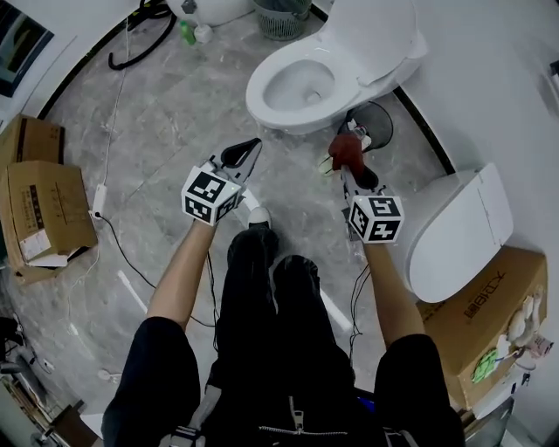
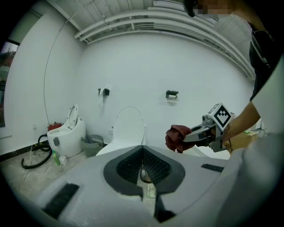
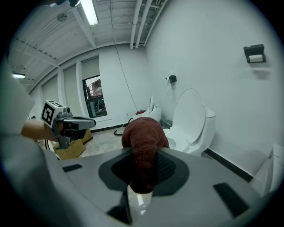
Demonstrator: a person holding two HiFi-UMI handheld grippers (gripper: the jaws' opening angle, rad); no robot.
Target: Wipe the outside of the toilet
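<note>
The white toilet (image 1: 297, 87) stands ahead on the marble floor, its lid (image 1: 376, 35) raised against the wall. My right gripper (image 1: 349, 161) is shut on a dark red cloth (image 1: 346, 148), held in the air just short of the bowl's near right side. The cloth (image 3: 144, 133) bulges up between the right fingers, with the toilet (image 3: 191, 119) beyond it. My left gripper (image 1: 247, 153) hangs to the left of the cloth, below the bowl's front rim, shut with nothing in it. In the left gripper view its fingertips (image 2: 142, 148) meet in front of the toilet (image 2: 128, 128).
A second white toilet (image 1: 458, 227) stands close on the right, beside a cardboard box (image 1: 489, 314). A black wire bin (image 1: 374, 122) sits between the two toilets. More boxes (image 1: 39, 209) lie at the left. A mesh basket (image 1: 281, 17) and a black hose (image 1: 144, 39) are at the back.
</note>
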